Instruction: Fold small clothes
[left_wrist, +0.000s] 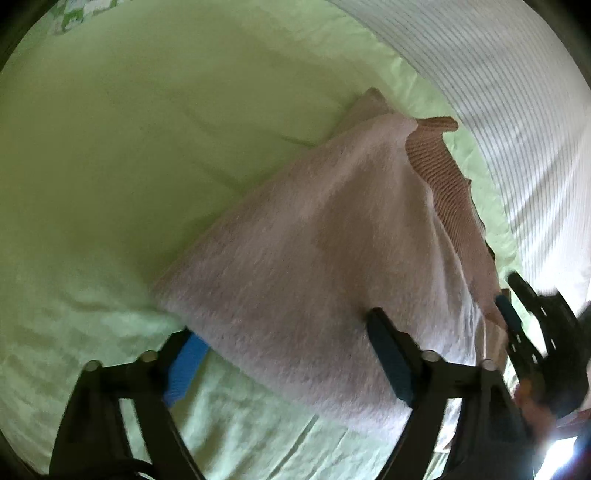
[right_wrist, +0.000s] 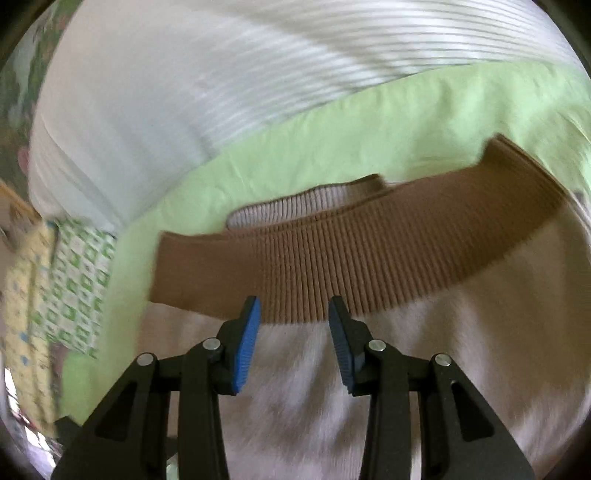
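Pale pink fuzzy garment (left_wrist: 314, 258) lies spread on the light green bed sheet (left_wrist: 129, 147), its brown ribbed band (right_wrist: 332, 258) along the far edge as the right wrist view sees it; a bit of white ribbed lining (right_wrist: 295, 208) shows behind the band. Left tongs (left_wrist: 284, 350) stand wide apart, straddling the near edge of the garment: one blue pad sits at or just under the fabric edge, the other rests on top, and no pinch is visible. Likely purpose: positioning to catch a corner for the next fold. Right tongs (right_wrist: 293, 332) are apart, nothing between them, hovering above the pink fabric just short of the brown band; contact cannot be judged through the blur. In the left wrist view the right tongs (left_wrist: 517, 314) appear beside the garment's right edge. Nearby: a white striped cover (right_wrist: 221, 74) beyond the sheet and a green-and-white patterned cloth (right_wrist: 74, 277) to the left, both clear of the garment. The fold path looks unobstructed.
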